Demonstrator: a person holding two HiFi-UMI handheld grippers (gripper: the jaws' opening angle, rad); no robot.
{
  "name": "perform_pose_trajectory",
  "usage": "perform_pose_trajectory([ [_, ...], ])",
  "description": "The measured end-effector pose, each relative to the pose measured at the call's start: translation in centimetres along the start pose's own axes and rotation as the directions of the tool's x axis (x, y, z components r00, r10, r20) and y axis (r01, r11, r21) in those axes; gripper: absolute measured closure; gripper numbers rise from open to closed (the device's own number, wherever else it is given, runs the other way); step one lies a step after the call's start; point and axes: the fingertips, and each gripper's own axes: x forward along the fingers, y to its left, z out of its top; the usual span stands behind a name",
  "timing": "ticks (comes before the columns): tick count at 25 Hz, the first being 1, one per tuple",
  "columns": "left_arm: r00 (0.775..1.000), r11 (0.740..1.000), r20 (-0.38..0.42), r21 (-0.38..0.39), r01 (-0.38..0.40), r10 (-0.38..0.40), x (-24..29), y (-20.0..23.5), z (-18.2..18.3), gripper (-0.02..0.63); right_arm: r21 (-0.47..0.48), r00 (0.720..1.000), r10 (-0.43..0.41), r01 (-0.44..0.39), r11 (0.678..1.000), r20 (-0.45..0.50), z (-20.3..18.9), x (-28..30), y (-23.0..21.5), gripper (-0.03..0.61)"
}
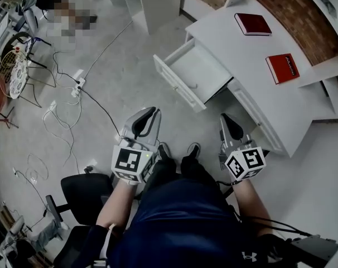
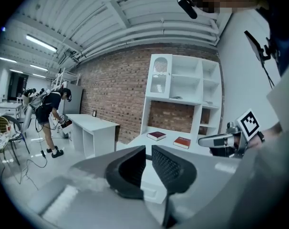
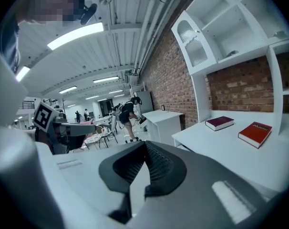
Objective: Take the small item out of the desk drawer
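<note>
The open drawer lay ahead of both grippers, between them and well apart from either. Its floor looked bare, and no small item could be made out inside. The left gripper held its jaws narrowly apart on nothing. The right gripper had its jaws together, empty.

Lab workspace, brick wall, floor cables

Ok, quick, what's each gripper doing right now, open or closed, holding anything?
Left gripper: jaws a narrow gap apart, nothing between them.
Right gripper: jaws shut together, holding nothing.
</note>
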Motion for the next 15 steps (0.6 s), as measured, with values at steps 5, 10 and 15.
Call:
perform_pose_trajectory([
  [5,0.998,0.999,0.034,-0.005,0.053,-0.053,-0.3,1.6,1.2,0.571,-0.033,0.998,-0.062,0.063,0.997,0.033,2.0,0.8,1.5,0.575],
  [10,0.994,0.995,0.032,0.022,0.1,-0.101,-0.3,2.5,0.7,0.571,-0.044,0.993,-0.105,0.107,0.993,0.059,2.8,0.8,2.1,0.575],
  [15,0.995,0.997,0.06,0.035,0.072,-0.074,1.3,4.7,2.7,0.571,-0.057,0.987,-0.132,0.138,0.989,0.095,4.8,0.7,0.9,0.575],
])
